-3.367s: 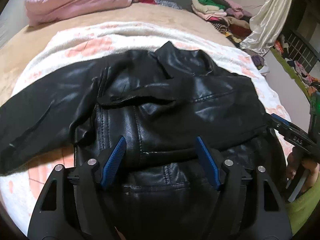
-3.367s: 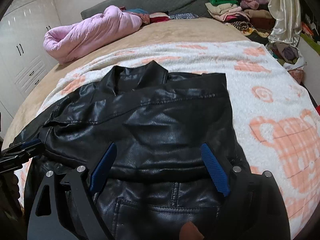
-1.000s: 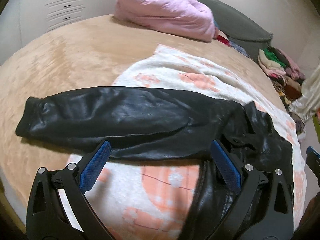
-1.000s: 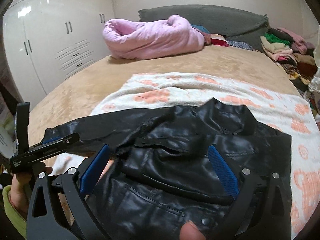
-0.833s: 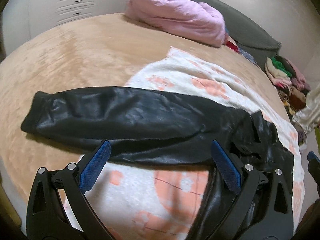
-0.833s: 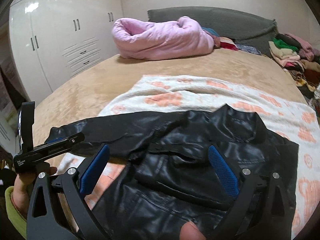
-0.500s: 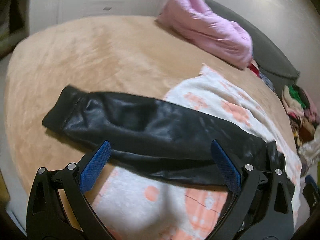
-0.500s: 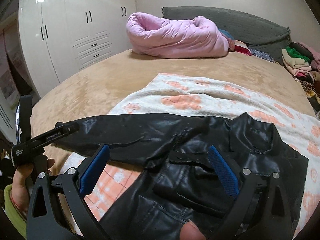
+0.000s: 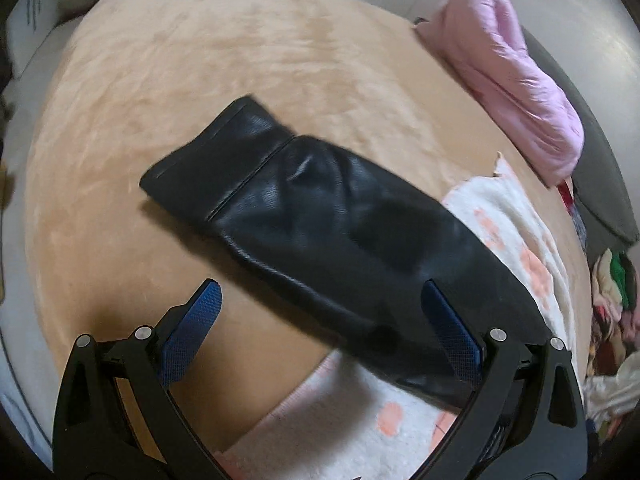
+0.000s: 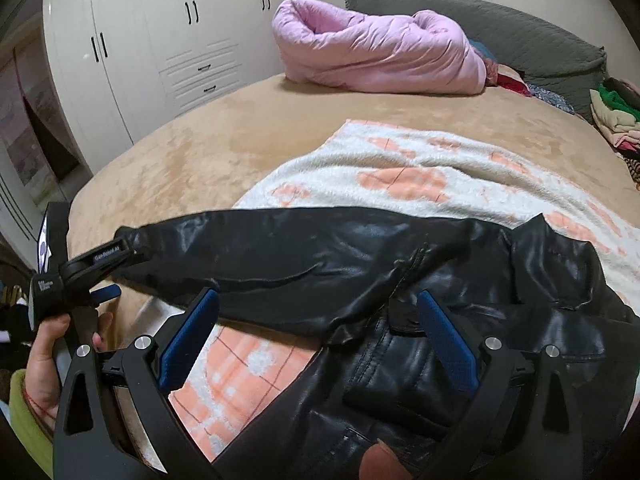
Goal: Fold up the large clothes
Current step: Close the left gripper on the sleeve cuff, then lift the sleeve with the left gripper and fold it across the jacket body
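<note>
A black leather jacket point(image 10: 460, 320) lies on a white and orange blanket point(image 10: 400, 168) on the bed. Its one sleeve point(image 9: 320, 216) stretches out to the left over the tan bedcover, cuff at the far end point(image 9: 208, 160). My left gripper point(image 9: 320, 320) is open and empty, hovering above the sleeve's middle. In the right wrist view the left gripper point(image 10: 108, 276) is held by a hand near the cuff. My right gripper point(image 10: 316, 324) is open and empty above the jacket's front, near the shoulder.
A pink quilt point(image 10: 380, 52) lies rolled at the head of the bed by a grey headboard point(image 10: 520, 28). Piles of clothes point(image 10: 612, 116) sit at the right. White wardrobes point(image 10: 140, 52) stand left of the bed. The tan bedcover point(image 9: 200, 60) surrounds the sleeve.
My left gripper has swung left along the sleeve toward the cuff, which now sits nearer. My right gripper has turned left too. Both stay open.
</note>
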Demonstrator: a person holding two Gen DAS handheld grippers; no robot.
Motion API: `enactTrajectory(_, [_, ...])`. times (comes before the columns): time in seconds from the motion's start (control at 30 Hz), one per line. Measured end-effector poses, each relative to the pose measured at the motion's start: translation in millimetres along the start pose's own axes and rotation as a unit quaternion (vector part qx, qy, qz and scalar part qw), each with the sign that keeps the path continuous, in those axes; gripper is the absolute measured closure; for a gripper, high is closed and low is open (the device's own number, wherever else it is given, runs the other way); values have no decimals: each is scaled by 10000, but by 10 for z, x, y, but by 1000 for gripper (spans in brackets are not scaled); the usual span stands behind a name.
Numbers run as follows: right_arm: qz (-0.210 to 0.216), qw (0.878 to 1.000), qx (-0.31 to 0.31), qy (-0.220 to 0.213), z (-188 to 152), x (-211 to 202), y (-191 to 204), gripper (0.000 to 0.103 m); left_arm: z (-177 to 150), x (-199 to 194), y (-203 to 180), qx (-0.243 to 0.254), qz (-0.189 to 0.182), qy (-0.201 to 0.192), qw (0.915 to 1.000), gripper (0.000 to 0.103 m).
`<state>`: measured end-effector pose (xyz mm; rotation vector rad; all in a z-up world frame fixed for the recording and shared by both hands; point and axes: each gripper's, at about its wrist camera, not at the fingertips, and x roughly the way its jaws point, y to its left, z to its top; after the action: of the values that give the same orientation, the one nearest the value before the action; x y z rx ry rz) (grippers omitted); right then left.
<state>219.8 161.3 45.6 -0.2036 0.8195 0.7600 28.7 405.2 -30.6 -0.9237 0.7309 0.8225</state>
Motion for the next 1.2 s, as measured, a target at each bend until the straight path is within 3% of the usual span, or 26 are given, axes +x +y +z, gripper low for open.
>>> enactTrajectory(0.23, [58,9997,180,129,-156,92,-89,5,100,189,43,-123,285,41,9995,10])
enactTrajectory(0.3, [85,9995,274,148,-204,93,-148,5,166,189,19,-100,173,-89,9998,14])
enactTrajectory(0.33, [83,9994,295,150,-214,87,-162,5,187,191,11,-93,76,-117,9999,37])
enactTrajectory(0.37, [76,9993,335,146,-235,76,-190,5,200,199,7,-72,161,-128,9998,52])
enactTrajectory(0.4, [68,9992,370,142,-256,63,-217,5,206,206,3,-18,250,-135,9996,56])
enactTrajectory(0.47, [46,9990,428,119,-290,29,-268,5,212,186,7,-19,84,-157,9998,75])
enactTrajectory(0.57, [-2,9983,578,70,-350,-60,-370,5,221,108,-25,66,-22,-285,9996,89])
enactTrajectory(0.73, [-88,9965,830,-47,-438,-249,-547,5,249,-112,-67,87,-462,-671,9966,96])
enactTrajectory(0.9, [-219,9920,1229,-206,-553,-516,-804,5,187,-475,-232,464,-869,-1279,9869,100])
enactTrajectory(1.2, [-535,9855,1568,-362,-822,-966,-1160,5,-109,-997,-676,1215,-1229,-1604,9718,101])
